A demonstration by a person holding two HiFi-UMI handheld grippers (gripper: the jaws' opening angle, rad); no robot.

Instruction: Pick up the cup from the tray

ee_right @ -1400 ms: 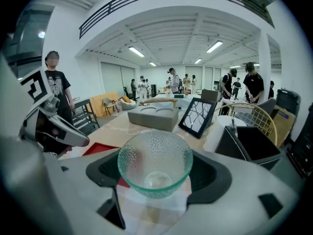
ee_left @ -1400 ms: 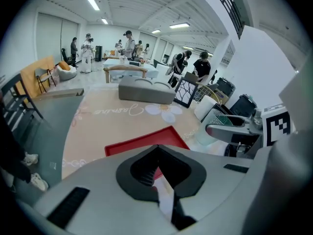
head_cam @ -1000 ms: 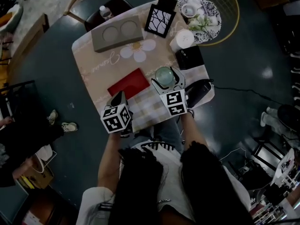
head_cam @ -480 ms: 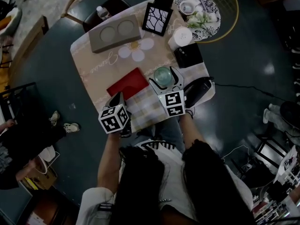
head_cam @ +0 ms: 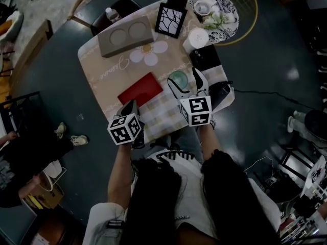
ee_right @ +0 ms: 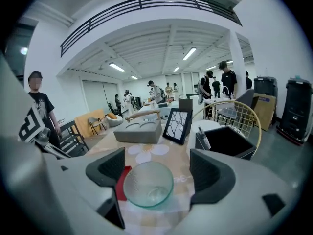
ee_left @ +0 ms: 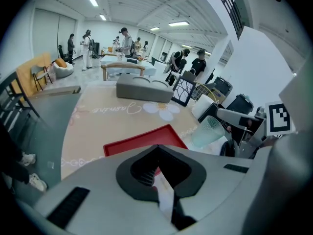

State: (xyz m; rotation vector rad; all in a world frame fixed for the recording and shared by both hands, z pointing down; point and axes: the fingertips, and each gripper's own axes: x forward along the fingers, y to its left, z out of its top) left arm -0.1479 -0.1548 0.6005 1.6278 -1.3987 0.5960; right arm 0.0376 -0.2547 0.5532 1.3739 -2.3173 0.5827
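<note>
A large open hall with white ceiling beams and strip lights is seen in the two gripper views, with people standing far back. A dark floor point(head_cam: 46, 70) lies round a surface point(head_cam: 102, 70) covered with a beige cloth printed with white flowers.

At the near left edge the left claw point(head_cam: 132, 104) is held over the cloth. Its jaws are pressed together at the tips and nothing is gripped. Just beyond it the red tray point(head_cam: 140, 89) lies flat and bare. A grey block point(head_cam: 126, 34) with two round recesses is set at the far left side.

The glass cup point(head_cam: 179, 79) is found off the tray, just right of it, over the checked part of the cloth (its mouth faces the right gripper view). It sits between the jaws of the right claw point(head_cam: 182, 76), which are spread wide. It lies nearer the left jaw, and contact with either cannot be told.

Farther back a black picture frame point(head_cam: 171, 18) is propped upright. A white round container point(head_cam: 196, 39) and a black box point(head_cam: 205, 57) are placed to its right.
</note>
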